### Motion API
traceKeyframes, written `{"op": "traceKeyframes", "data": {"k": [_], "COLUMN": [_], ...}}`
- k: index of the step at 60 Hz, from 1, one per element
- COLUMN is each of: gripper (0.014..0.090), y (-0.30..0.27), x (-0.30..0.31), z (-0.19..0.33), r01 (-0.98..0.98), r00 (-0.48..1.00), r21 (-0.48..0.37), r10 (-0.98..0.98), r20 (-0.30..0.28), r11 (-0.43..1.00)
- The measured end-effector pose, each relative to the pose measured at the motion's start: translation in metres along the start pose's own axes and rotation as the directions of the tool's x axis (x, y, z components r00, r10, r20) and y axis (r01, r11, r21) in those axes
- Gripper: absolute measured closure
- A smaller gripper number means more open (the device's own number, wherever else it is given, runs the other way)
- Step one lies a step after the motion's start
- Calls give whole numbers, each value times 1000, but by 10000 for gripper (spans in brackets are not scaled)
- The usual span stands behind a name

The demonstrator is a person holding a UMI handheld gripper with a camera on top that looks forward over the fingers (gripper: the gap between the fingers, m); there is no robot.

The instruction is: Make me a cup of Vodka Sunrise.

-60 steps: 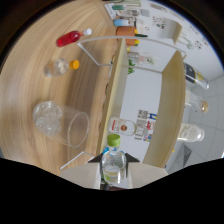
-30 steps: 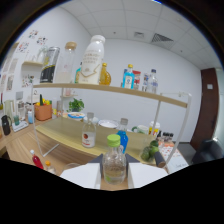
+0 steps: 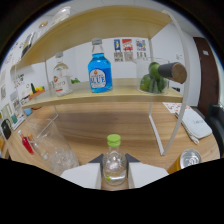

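Jaws (image 3: 114,176) are clamped on a small clear bottle with a lime-green cap (image 3: 114,161) — it sits upright between them, both sides pressing its body, clear liquid inside. Probably the vodka for the drink, though no label is readable.

Just ahead and to the left of the jaws, low: a clear glass tumbler (image 3: 51,148), tilted in view, contents hard to tell. Ahead and to the right, close in: a gold metal can (image 3: 187,160), only the top showing. Both stand on the wooden tabletop (image 3: 120,125).

Beyond the jaws, a light wooden shelf (image 3: 107,93) on thin white legs. On it, left to right: a clear bottle with a red-and-white label (image 3: 61,76), a round blue-liquid bottle with a silver cap and "BLUE" label (image 3: 100,69), and a green bottle lying on its side with a brown cork end (image 3: 161,76). Further right of the jaws, a white flat pad (image 3: 196,123) on the tabletop. Wall behind carries small posters (image 3: 128,48).

Judged stage: bottle in hand, being carried toward the pour; cap is on, so it isn't ready to pour.

Risks — smooth round bottle may twist or slip in the jaws if tilted fast; swinging left could knock the tumbler; the can is close on the right and easily clipped; lifting high could hit the shelf edge.
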Motion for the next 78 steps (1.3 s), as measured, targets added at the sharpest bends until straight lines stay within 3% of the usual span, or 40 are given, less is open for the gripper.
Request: {"op": "traceKeyframes", "data": {"k": [11, 32, 36, 41, 44, 60, 78], "gripper": [686, 660, 543, 274, 191, 184, 186], "y": [18, 32, 33, 27, 17, -22, -21], "x": [1, 0, -2, -3, -4, -30, -103], "z": [4, -9, -13, -26, -38, -129, -185], "r01": [4, 35, 53, 58, 59, 102, 63], "r00": [1000, 999, 998, 997, 996, 980, 988], "r21": [-68, -82, -94, -103, -80, -19, 7], "r10": [-5, -37, -55, -63, -64, -104, -61], "r20": [-4, -27, -25, -46, -62, -167, -142], "r11": [998, 996, 994, 993, 995, 995, 998]}}
